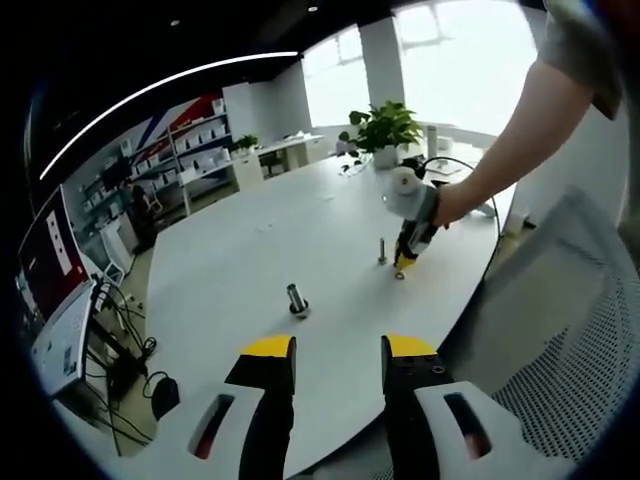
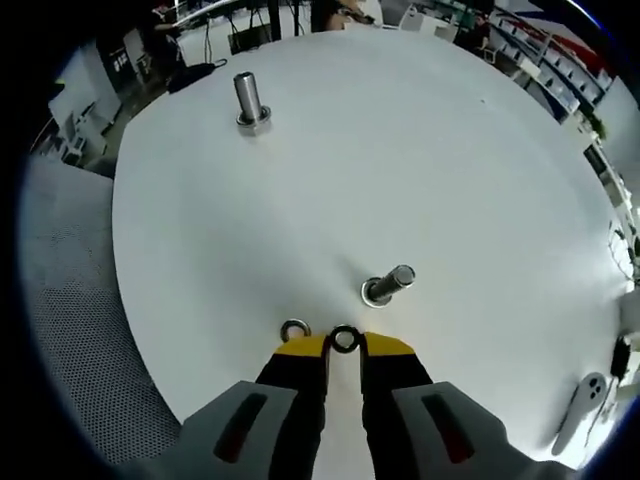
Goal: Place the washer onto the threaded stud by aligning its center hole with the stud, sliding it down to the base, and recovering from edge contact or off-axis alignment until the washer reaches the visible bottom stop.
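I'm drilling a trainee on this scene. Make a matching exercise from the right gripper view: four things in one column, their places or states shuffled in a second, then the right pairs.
Things:
1. right gripper
2. loose washer
3. near stud
4. far stud

Places or states:
A. lies flat on the white table, beside the yellow jaw tips
B. stands towards the table's far edge
C. pinches a washer between its tips
D. stands just beyond the held washer

Pairs: 1-C, 2-A, 3-D, 4-B
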A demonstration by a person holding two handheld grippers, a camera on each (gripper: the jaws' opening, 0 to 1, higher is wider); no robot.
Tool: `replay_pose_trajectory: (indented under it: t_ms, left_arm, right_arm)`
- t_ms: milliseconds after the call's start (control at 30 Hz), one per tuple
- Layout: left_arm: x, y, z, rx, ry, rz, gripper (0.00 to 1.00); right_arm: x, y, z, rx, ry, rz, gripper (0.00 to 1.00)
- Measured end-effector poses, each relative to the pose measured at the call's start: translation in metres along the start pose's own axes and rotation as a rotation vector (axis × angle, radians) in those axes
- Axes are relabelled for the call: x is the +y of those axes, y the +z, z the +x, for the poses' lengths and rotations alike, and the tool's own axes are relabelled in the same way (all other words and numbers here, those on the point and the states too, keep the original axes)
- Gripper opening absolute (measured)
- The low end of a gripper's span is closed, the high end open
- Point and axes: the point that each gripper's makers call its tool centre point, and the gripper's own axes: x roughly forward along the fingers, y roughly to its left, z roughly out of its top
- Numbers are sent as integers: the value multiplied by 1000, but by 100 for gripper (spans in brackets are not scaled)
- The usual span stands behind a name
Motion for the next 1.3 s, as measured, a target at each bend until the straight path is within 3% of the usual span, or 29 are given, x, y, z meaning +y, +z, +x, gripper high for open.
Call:
replay_pose_trajectory:
  t_ms: [133, 567, 700, 1300]
  left_arm:
    - [0, 1, 0, -4, -1, 0, 32]
    - [-1, 2, -1, -8, -6, -3, 32]
    - [0, 2, -1, -12, -3, -7, 32]
    - [-1, 2, 0, -8, -8, -5, 32]
  right_arm:
    - [-2, 6, -6, -12, -19, -58, 13]
    - [-11, 16, -25, -81, -36, 28, 13]
    - [-16, 20, -30, -92, -66, -37, 13]
    - [-22, 34, -45, -156, -104, -77, 13]
